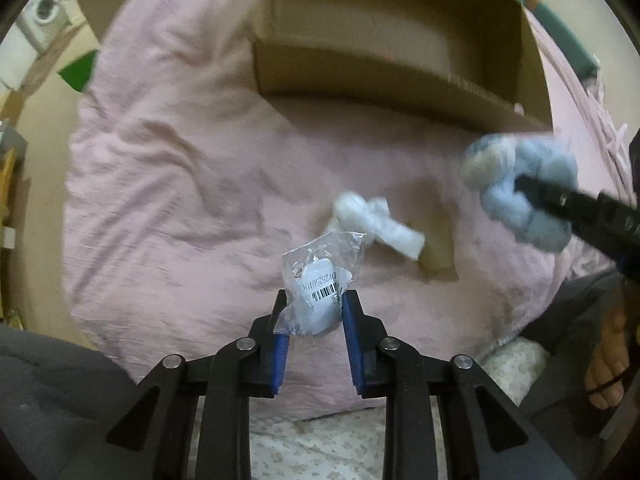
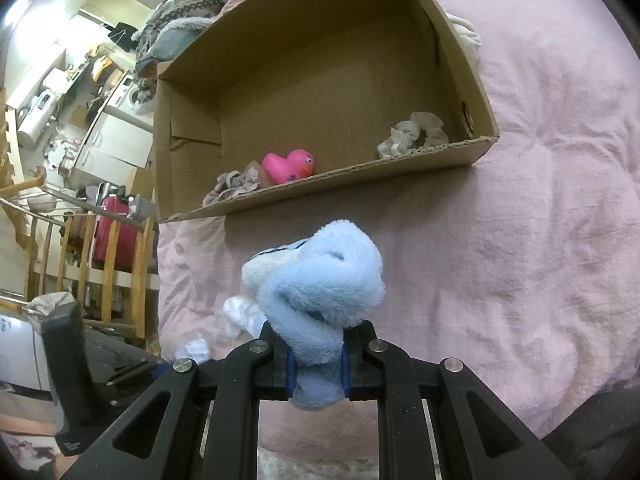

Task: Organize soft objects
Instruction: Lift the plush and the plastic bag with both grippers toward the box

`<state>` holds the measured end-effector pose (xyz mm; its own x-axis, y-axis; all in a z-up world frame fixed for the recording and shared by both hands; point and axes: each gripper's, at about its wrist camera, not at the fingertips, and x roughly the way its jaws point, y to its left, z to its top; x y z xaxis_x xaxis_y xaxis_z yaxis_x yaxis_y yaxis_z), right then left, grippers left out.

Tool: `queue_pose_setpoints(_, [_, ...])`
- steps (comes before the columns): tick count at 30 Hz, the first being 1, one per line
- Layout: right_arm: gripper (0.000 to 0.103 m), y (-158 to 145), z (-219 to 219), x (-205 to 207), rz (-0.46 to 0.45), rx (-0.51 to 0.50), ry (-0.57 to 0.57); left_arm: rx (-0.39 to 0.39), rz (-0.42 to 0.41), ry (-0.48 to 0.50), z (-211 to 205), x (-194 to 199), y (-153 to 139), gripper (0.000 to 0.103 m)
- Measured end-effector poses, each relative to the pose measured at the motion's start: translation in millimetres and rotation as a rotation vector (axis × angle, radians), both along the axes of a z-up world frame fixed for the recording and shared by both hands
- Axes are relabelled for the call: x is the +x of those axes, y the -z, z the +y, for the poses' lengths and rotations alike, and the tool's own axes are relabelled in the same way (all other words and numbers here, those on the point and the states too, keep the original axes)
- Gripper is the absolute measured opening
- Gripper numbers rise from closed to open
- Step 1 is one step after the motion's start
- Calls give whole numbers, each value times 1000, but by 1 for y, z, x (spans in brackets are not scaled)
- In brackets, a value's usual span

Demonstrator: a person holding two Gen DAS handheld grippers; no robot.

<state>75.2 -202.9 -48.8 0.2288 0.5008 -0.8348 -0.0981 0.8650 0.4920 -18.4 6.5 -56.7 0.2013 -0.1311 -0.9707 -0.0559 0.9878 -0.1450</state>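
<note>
Two claws busy over the pink bedspread [image 1: 168, 184]: left claw [image 1: 314, 304] clenched on a clear plastic packet [image 1: 318, 280], right claw [image 2: 318, 360] gripping a fluffy blue plush [image 2: 316, 280], cardboard box [image 2: 192, 152] just ahead.

Soft dim indoor light, fisheye bending and dark vignette at edges, left wrist view motion-blurred

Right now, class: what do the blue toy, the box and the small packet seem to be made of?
Blue toy: plush, probably synthetic fleece; its pile is fuzzy and matte.
Box: brown corrugated cardboard; fluting shows along the cut rim.
Packet: thin clear plastic film, glossy and crinkled, with a barcode label; its pale contents are unclear.
</note>
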Motion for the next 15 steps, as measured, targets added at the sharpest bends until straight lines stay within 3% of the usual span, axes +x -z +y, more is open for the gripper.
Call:
queue_pose_setpoints(6, [18, -3, 1, -5, -11, -6, -19, 58, -84, -52, 6, 0, -17, 23])
queue_pose_setpoints(15, [18, -8, 2, -10, -28, -12, -31, 91, -135, -89, 7, 16, -29, 23])
